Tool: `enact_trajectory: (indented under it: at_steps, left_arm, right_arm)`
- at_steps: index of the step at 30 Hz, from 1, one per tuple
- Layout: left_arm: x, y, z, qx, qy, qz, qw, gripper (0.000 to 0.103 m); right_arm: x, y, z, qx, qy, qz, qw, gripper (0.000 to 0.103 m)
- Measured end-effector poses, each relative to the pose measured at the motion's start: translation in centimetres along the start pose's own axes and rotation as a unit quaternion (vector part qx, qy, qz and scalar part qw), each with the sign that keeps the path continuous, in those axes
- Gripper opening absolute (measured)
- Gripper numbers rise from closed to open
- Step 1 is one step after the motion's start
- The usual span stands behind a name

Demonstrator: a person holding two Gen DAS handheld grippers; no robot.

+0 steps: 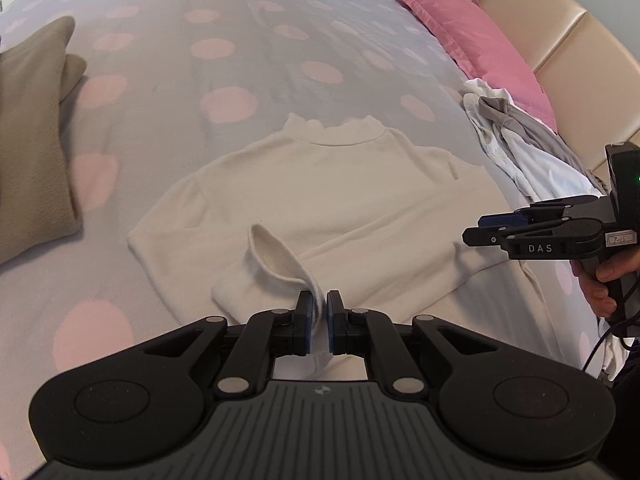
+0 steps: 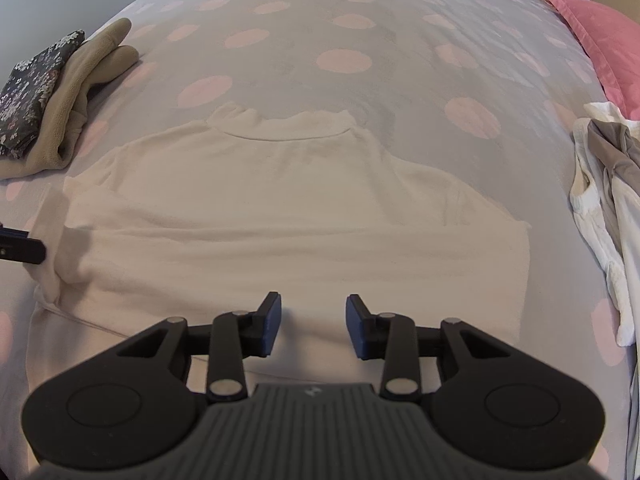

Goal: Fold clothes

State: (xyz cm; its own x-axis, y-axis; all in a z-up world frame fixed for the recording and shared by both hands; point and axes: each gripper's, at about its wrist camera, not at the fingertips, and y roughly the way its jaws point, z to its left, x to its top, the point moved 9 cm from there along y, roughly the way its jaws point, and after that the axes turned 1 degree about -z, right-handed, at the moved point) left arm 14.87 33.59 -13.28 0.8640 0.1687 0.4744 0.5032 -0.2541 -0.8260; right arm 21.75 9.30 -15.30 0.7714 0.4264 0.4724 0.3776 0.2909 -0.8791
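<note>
A cream high-neck sweater [image 1: 320, 184] lies flat on the bed, collar away from me, one sleeve folded across its body. My left gripper [image 1: 319, 312] is shut on the cuff of that sleeve [image 1: 276, 256] and holds it lifted near the sweater's left side. In the right wrist view the sweater [image 2: 280, 220] fills the middle. My right gripper [image 2: 313, 320] is open and empty just above the sweater's lower part. It also shows at the right of the left wrist view [image 1: 496, 228], beside the sweater's right edge.
The bed has a grey cover with pink dots [image 1: 228, 104]. Folded tan fleece [image 2: 68, 92] and a dark floral garment [image 2: 36, 80] lie at the left. A heap of white and grey clothes [image 2: 604, 184] lies at the right, by a pink pillow [image 1: 472, 40] and beige headboard [image 1: 560, 40].
</note>
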Motion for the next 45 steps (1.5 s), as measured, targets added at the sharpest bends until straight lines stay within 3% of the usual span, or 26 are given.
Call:
enact_trajectory:
  at_steps: [1,4,5,11,19,26,29,35,37,39,42,45]
  left_arm:
    - [0.1,0.1,-0.1,0.0,0.0,-0.002,1.0,0.008]
    - [0.3,-0.3,-0.5,-0.021,-0.008,-0.01,0.9997,0.039]
    - [0.4,-0.7,-0.5,-0.021,-0.01,-0.019,0.9995,0.044]
    - [-0.8,-2.2,1.0,0.002,0.0,-0.016,0.9999,0.042]
    - [-3.2,-4.3,3.3,0.044,0.024,0.003,0.9987,0.038]
    - [-4.8,-5.9,5.7,0.064,0.006,0.006,0.9979,0.038]
    - [-5.5,-6.1,6.3,0.068,0.002,0.009,0.9976,0.038]
    - [-6.4,-6.0,6.6,0.074,0.002,0.019,0.9971,0.038]
    - [-6.4,-6.0,6.6,0.074,0.002,0.019,0.9971,0.038]
    - [-6.3,-6.0,6.6,0.075,0.002,0.018,0.997,0.038]
    - [-6.4,-6.1,6.6,0.076,0.001,0.016,0.997,0.038]
    - [-6.4,-6.2,6.6,0.078,0.0,0.015,0.9969,0.038]
  right_arm:
    - [0.0,0.0,0.1,0.001,-0.001,0.0,1.0,0.04]
    - [0.1,0.0,0.3,0.002,-0.003,0.0,1.0,0.04]
    - [0.1,0.0,0.4,0.002,-0.004,0.0,1.0,0.04]
    - [0.8,0.1,2.0,0.018,0.0,-0.002,1.0,0.04]
    - [1.6,0.1,8.4,0.09,-0.015,0.002,0.996,0.04]
    - [1.2,0.4,14.0,0.165,-0.005,0.034,0.986,0.04]
    - [1.3,0.9,15.4,0.179,0.013,0.047,0.983,0.048]
    - [1.3,1.9,17.0,0.153,-0.005,0.049,0.987,0.048]
    - [0.9,2.2,17.3,0.134,-0.028,0.05,0.989,0.041]
    - [0.2,2.6,17.1,0.119,-0.05,0.055,0.99,0.025]
    - [-0.9,3.4,16.1,0.1,-0.061,0.074,0.99,0.017]
    - [-1.4,3.5,14.9,0.088,-0.063,0.08,0.991,0.017]
